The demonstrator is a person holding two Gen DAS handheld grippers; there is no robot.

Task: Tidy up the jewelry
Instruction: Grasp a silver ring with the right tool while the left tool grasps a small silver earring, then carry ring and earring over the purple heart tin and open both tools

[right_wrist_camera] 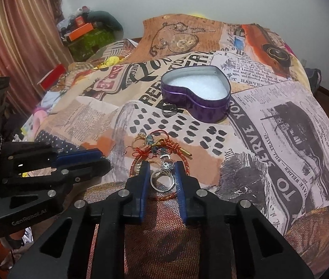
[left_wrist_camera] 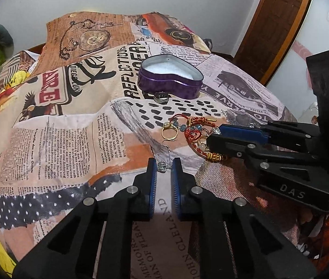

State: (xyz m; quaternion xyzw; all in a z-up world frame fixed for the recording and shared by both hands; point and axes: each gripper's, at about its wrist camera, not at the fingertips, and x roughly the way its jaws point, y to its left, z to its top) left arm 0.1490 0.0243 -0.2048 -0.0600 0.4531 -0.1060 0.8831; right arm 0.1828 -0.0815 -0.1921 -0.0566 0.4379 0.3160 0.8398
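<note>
Bed with collage-print bedspread [right_wrist_camera: 280, 125]; the purple heart-shaped tin [right_wrist_camera: 195, 97], open and white-lined, serves as landmark. Nearer us than the tin lies the jewelry pile: red braided bracelet [left_wrist_camera: 197, 137], gold ring [left_wrist_camera: 169, 130], silver ring [right_wrist_camera: 162, 181]; a dark ring [right_wrist_camera: 169, 110] touches the tin's near wall. We judge both grippers are mid-pick. Left gripper [left_wrist_camera: 164, 169]: jaws narrow about a drop earring [left_wrist_camera: 163, 166], contact unclear. Right gripper [right_wrist_camera: 162, 174]: jaws part-open astride the silver ring. We would close slowly, lift straight, and avoid snagging the bracelet.
</note>
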